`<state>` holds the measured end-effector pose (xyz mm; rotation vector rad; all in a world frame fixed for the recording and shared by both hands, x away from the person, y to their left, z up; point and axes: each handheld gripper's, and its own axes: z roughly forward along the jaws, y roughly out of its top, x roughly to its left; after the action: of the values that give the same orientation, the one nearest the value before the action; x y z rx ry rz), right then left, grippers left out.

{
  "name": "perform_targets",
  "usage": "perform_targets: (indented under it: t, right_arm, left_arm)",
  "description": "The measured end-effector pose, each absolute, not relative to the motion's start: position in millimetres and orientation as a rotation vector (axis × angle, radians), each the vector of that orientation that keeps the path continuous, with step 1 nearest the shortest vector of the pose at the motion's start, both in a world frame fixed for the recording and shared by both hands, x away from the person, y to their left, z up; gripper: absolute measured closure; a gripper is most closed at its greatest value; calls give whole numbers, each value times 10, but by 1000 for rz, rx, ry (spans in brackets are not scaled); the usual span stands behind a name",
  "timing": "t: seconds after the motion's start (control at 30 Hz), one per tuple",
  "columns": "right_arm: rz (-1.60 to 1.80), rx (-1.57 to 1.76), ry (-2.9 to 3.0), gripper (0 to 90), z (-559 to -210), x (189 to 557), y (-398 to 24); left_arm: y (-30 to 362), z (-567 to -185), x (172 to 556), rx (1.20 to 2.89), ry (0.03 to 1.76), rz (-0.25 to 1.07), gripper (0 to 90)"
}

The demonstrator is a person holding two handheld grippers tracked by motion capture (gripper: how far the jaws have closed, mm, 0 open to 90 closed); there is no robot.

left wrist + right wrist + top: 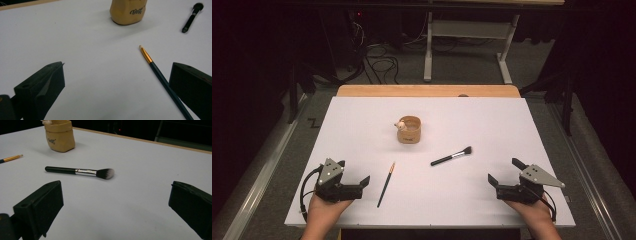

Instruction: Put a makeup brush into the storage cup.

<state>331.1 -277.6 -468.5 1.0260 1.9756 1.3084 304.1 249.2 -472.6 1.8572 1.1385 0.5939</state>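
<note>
On the counter [362,200] I rest both tongs, left [353,176] and right [501,171], spread and empty. The thin paintbrush [386,184] beside my left looks light, stiff, apt to roll; I'd pinch mid-handle. The makeup brush [451,156] lies near the tan pouch [409,130].

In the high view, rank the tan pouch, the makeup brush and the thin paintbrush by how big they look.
1. Tan pouch, bulkiest.
2. Thin paintbrush and makeup brush: the paintbrush looks slightly longer, the makeup brush thicker, and the paintbrush lies nearer the camera, so I won't rank them.
</note>
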Motion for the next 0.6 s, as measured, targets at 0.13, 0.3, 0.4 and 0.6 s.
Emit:
perform_targets:
  t: [0.13,0.3,0.4,0.6]
  right_arm:
    - [1305,1025,1977,4,-4688,3312,-2777]
    - [1306,1035,1978,4,-4691,3311,-2778]
    - [1307,1033,1975,4,-4693,3315,-2781]
    - [1304,1034,1978,4,-4695,3315,-2781]
  left_arm:
    - [2468,-4735,3058,1901,1144,574,11]
    - [2444,-4749,3073,1933,1152,561,7]
    - [2438,-4752,3075,1938,1155,558,7]
    - [2430,-4760,3077,1950,1160,554,8]
